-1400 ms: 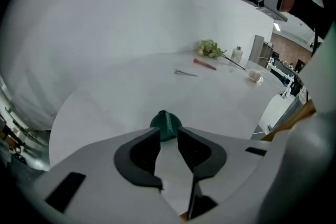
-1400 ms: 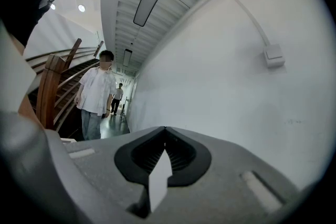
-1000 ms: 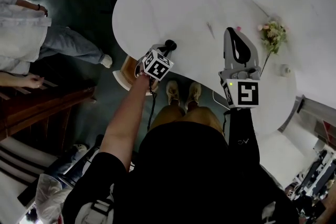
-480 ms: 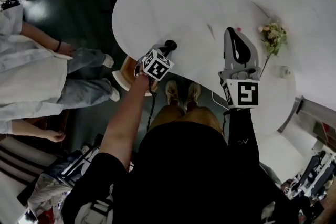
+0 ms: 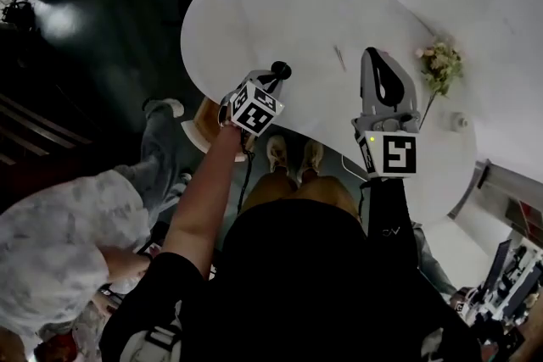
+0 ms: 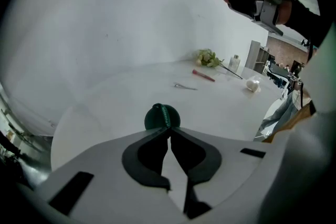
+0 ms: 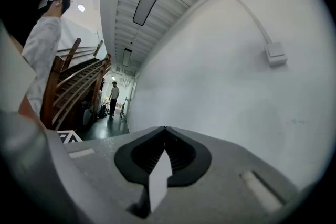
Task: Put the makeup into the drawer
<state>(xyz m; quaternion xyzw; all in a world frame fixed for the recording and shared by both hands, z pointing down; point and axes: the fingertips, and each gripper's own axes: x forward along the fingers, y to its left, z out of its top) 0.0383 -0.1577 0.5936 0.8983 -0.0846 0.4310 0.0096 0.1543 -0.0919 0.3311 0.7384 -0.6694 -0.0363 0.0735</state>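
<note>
Both tongs were closed: left tongs point(image 6: 168, 130) pinching the dark green round makeup item point(image 6: 162, 116) by its edge, right tongs point(image 7: 165, 129) empty; carrying it slowly seemed wise.

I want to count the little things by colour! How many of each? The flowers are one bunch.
Dark green: 1, the round thing
Red: 1, the stick
Silver: 1, the thin tool
White: 2, the bottle and the lump
Green and pale: 1, the flowers
Total: 6
</note>
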